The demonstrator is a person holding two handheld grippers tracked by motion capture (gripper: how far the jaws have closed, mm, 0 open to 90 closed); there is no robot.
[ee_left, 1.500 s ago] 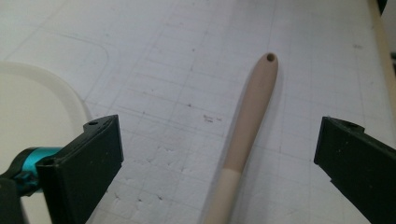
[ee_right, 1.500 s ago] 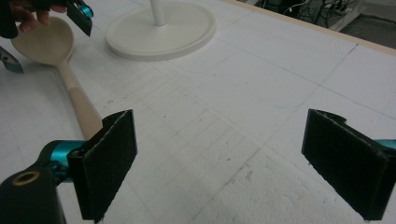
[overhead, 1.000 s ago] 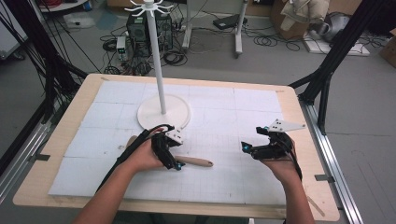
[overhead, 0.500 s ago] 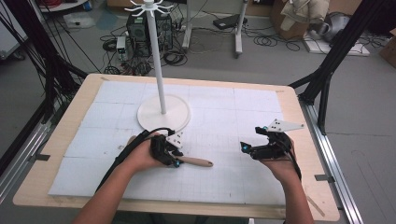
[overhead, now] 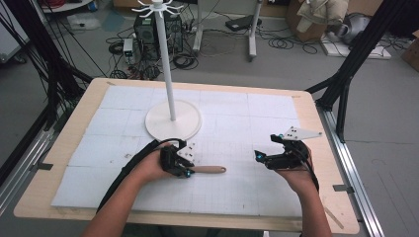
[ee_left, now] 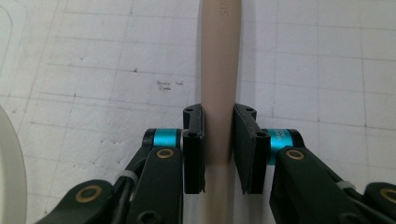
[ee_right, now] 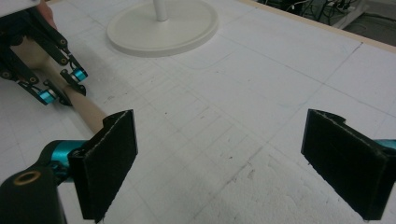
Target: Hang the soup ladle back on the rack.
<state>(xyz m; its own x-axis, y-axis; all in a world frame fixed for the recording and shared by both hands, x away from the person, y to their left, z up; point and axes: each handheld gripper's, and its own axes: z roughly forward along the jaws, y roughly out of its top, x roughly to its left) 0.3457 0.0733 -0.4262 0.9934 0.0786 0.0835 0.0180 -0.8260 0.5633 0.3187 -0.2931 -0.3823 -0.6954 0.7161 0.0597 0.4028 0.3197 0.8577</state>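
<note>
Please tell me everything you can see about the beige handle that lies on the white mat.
The beige handle is a slim, smooth rod with a rounded free end; it looks like wood or matte plastic, with embossed letters that cannot be read whole. It lies flat on the gridded white mat, in front of the white stand's round base. The left gripper has just been closing and its black pads now press on both sides of the handle. The rest beyond the jaws is hidden.

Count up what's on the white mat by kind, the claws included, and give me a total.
Wooden handle, lying flat in the left claw's grip: 1
White stand with a round base and tall pole: 1
Claws: 2, the left claw shut on the handle, the right claw open with nothing between its pads
Total: 4
</note>
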